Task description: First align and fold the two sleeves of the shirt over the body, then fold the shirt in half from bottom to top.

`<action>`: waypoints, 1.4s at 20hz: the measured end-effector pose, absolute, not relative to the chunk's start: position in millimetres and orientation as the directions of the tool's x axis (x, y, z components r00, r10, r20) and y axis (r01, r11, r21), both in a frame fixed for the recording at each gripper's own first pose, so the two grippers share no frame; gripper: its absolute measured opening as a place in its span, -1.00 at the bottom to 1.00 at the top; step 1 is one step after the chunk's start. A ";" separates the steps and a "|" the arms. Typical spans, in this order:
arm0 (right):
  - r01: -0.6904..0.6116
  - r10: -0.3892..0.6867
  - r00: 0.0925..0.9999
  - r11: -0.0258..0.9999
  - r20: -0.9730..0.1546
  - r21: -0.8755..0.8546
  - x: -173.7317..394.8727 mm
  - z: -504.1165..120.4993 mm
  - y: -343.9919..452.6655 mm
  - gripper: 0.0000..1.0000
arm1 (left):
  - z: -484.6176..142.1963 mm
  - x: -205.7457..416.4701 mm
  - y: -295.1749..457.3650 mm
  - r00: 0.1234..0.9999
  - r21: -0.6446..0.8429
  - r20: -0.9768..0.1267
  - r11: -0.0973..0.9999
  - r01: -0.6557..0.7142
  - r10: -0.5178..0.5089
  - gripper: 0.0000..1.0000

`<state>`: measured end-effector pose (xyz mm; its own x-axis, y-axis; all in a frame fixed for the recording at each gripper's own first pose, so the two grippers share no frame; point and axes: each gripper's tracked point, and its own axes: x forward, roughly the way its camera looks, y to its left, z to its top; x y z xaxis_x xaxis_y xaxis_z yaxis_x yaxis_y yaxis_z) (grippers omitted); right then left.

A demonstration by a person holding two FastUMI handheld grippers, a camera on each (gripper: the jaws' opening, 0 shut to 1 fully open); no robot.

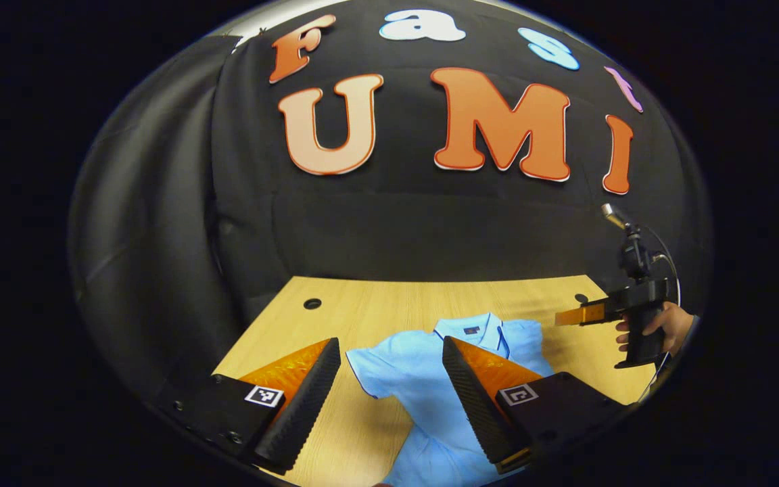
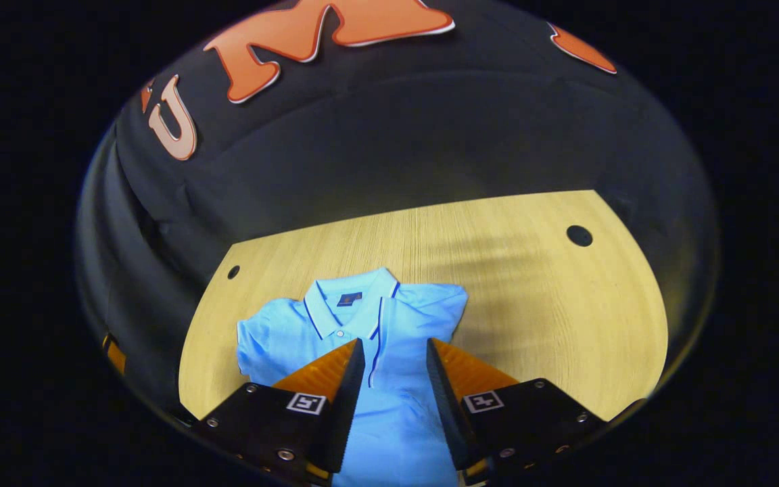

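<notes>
The light blue polo shirt [image 2: 389, 352] lies face up on the wooden table [image 2: 538, 297], collar pointing away from both grippers, body running back toward and under them. In the right gripper view its right sleeve appears already folded in over the chest, just ahead of the right-hand finger, while the other sleeve [image 2: 261, 341] lies spread flat, out beyond the left-hand finger. That layout suggests one sleeve fold is done and the spread one comes next; the bottom-to-top fold is not yet begun.

The left gripper [image 1: 389, 352] has its jaws spread wide and grips nothing. The spread sleeve [image 1: 376, 368] sits in the gap between them, nearer the right-hand finger, and the shirt's body passes below that finger. The gripper appears to be above the cloth, though contact cannot be judged. This looks like a line-up for pinching the sleeve edge.

The right gripper [image 2: 396, 352] is also released, jaws apart, with the shirt's placket between them. In the left gripper view it shows farther off, held in a hand [image 1: 660, 328] beyond the right-hand finger, raised off the table beside the shirt's shoulder, probably waiting clear of the fold.

No container is in sight; two round holes [image 2: 579, 235] mark the tabletop.
</notes>
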<state>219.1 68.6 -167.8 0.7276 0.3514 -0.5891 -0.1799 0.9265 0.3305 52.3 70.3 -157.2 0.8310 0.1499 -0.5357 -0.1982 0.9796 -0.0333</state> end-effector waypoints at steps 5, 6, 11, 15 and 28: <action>-0.146 0.281 0.796 0.949 -0.536 0.280 195.3 -139.9 53.3 0.57 | -195.4 74.0 90.2 0.780 -0.072 -0.624 0.990 -0.117 0.047 0.99; -0.140 0.266 0.808 0.954 -0.525 0.267 189.5 -135.9 49.6 0.59 | -202.8 78.6 91.0 0.768 -0.084 -0.641 0.991 -0.101 0.024 0.97; -0.099 0.199 0.869 0.967 -0.453 0.234 167.2 -114.4 33.0 0.69 | -260.9 94.1 96.2 0.660 -0.105 -0.750 0.993 -0.045 -0.050 1.00; -0.067 0.140 0.903 0.979 -0.406 0.190 143.8 -108.2 20.5 0.68 | -307.6 102.0 113.6 0.561 -0.083 -0.828 0.993 -0.081 -0.023 1.00; 0.066 -0.019 0.946 0.988 -0.322 0.137 78.1 -85.9 -18.5 0.68 | -410.6 126.0 125.9 0.286 -0.135 -0.955 0.968 -0.211 -0.071 0.97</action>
